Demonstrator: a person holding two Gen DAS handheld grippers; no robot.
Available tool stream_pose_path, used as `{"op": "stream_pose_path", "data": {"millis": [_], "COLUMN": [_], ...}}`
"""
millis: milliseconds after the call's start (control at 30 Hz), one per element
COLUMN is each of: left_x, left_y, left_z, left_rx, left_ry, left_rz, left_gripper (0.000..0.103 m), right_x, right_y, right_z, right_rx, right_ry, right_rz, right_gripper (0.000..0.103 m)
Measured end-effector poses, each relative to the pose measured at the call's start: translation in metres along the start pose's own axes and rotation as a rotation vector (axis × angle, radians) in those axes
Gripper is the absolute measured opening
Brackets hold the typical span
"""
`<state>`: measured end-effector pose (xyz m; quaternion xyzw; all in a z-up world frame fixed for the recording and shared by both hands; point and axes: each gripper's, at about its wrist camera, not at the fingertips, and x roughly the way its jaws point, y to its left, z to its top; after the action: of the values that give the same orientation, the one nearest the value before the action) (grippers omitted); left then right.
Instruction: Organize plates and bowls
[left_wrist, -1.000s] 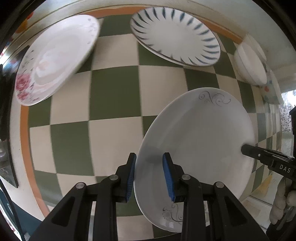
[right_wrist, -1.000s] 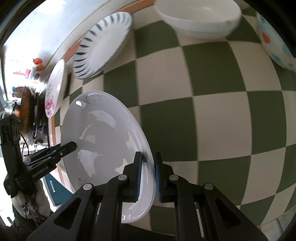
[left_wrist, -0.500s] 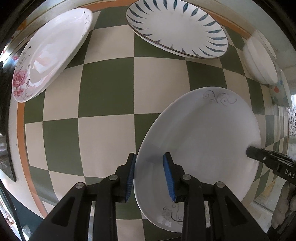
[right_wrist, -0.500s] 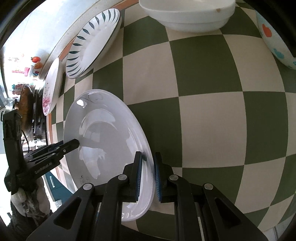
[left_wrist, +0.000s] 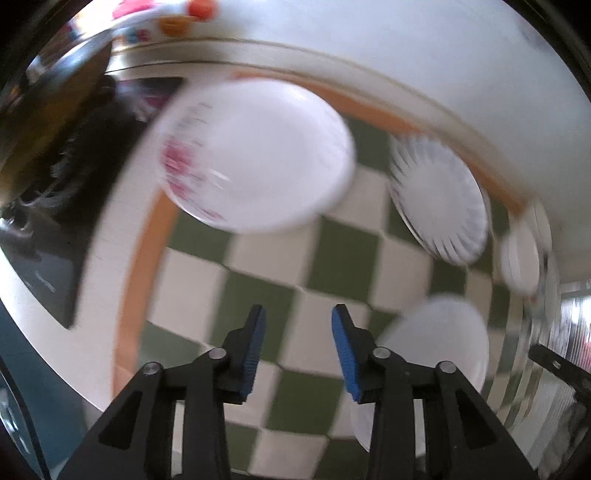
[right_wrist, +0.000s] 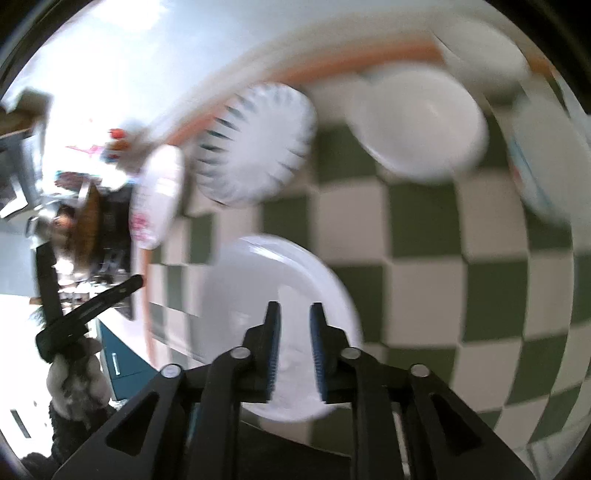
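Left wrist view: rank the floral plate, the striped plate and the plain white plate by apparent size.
1. floral plate, clearly largest.
2. striped plate and plain white plate look alike; blur and the gripper's cover prevent ranking them.

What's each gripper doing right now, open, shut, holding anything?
Left gripper: tongs open, holding nothing; checkered cloth shows through the gap.
Right gripper: tongs parted over the plain white plate; frame too blurred to confirm a grip.

left wrist: faces checkered table (left_wrist: 258, 291) from left | right wrist: from right | shared: plain plate (left_wrist: 436, 332)
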<state>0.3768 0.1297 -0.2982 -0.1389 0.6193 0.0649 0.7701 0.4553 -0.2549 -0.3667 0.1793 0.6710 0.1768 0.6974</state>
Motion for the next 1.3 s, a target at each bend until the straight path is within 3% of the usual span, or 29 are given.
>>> {"op": "stream_pose_path", "data": {"millis": [33,100,233,467,533,700,800,867,1033,1300], "left_x": [0.004,0.014,0.034,0.066,0.075,0.092,0.093,0.091,0.092,0.091], "left_y": [0.009,0.033,0.075,0.121,0.124,0.128,0.131,0.131,0.131,0.121], "left_z": [0.004,0.020,0.047,0.083,0.091,0.106,0.110,0.109,0.111,0.119], "left_rx": [-0.001,-0.030,-0.121,-0.216,-0.219,-0.196,-0.188,-0.181,-0.180,-0.151], "left_ry": [-0.007,-0.007,0.019,0.054,0.065,0.079,0.051,0.049,0.043,0.037], "left_rz": [0.015,0.044,0.038,-0.002,-0.006,-0.003,-0.030,-0.029,-0.030,-0.039], "left_gripper": [0.037,0.037,0.037,0.037,0.037,0.037,0.023,0.019,0.019,0.019], "right_x": [0.000,0.010,0.060,0.156,0.181,0.227,0.243,0.250,0.257,0.239], "right_y": [0.016,0.053,0.113,0.185,0.198,0.205,0.200,0.194,0.187,0.184], "right_z": [0.007,0.028,0.076,0.155,0.176,0.208,0.219,0.222,0.224,0.211], "right_rx": [-0.021,-0.058,-0.115,-0.203,-0.224,-0.236,-0.212,-0.201,-0.203,-0.225], "right_ry": [-0.008,-0.011,0.023,0.083,0.098,0.138,0.165,0.178,0.188,0.170], "right_rz": [0.020,0.076,0.116,0.030,-0.005,-0.058,-0.050,-0.050,-0.007,-0.015], "right_gripper": [0.042,0.049,0.049,0.048,0.042,0.027,0.020,0.011,0.010,0.009]}}
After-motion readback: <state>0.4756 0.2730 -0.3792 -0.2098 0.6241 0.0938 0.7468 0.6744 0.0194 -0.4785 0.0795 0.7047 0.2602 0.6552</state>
